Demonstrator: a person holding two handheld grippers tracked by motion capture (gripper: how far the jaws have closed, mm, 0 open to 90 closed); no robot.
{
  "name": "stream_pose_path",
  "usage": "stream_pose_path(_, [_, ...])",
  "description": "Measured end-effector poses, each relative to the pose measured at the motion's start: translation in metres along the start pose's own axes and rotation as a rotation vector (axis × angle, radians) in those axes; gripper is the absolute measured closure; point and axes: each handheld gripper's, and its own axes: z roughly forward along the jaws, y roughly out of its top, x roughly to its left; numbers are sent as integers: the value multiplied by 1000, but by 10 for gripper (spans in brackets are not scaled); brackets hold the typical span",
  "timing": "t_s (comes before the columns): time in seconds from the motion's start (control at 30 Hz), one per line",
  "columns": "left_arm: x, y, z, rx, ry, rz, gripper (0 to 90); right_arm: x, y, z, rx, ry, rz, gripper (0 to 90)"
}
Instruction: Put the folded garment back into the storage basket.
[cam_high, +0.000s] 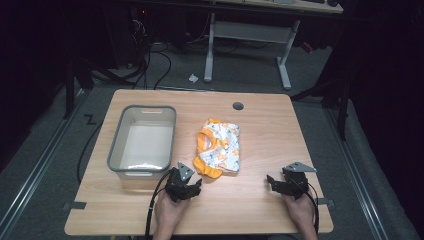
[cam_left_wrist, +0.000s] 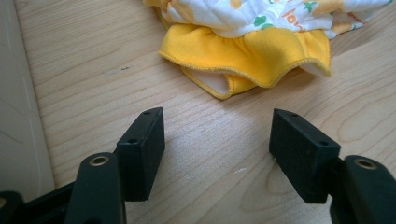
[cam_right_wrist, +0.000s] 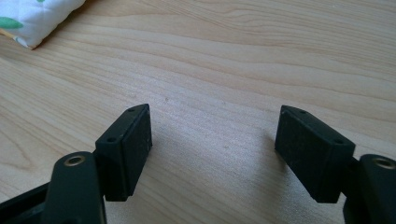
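Note:
A small folded garment (cam_high: 218, 148), white with orange trim and a coloured print, lies in the middle of the wooden table (cam_high: 265, 130). My left gripper (cam_high: 186, 188) rests low on the table just in front of the garment's near left corner, open with nothing between its jaws. In the left gripper view the orange hem (cam_left_wrist: 252, 58) lies a short way beyond the open gripper (cam_left_wrist: 217, 135). My right gripper (cam_high: 285, 184) sits at the near right of the table, open over bare wood (cam_right_wrist: 212, 135). A white corner of the garment (cam_right_wrist: 35, 21) shows far up left in the right gripper view.
A grey-rimmed translucent bin (cam_high: 142, 141) stands left of the garment, close to my left gripper; its wall (cam_left_wrist: 16, 116) shows at the left of the left gripper view. A round cable hole (cam_high: 238, 106) sits at the table's back. A white desk frame (cam_high: 247, 40) stands beyond the table.

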Motion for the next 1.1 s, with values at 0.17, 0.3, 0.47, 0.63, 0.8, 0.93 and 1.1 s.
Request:
stream_pose_path(0.17, [0,0,0,0,0,1,359,0,0,0,0,-1,2,275])
stream_pose_path(0.3, [0,0,0,2,-1,1,357,0,0,0,0,-1,2,275])
stream_pose_path(0.47, [0,0,0,2,-1,1,352,0,0,0,0,-1,3,275])
stream_pose_path(0.63, [0,0,0,3,-1,0,348,0,0,0,0,-2,1,276])
stream_pose_path(0.8, [0,0,0,3,-1,0,345,0,0,0,-1,-1,2,276])
stream_pose_path(0.93, [0,0,0,4,-3,-2,342,0,0,0,0,-1,3,275])
stream_pose_path(1.1, [1,0,0,1,-10,-11,340,0,0,0,-1,-1,1,276])
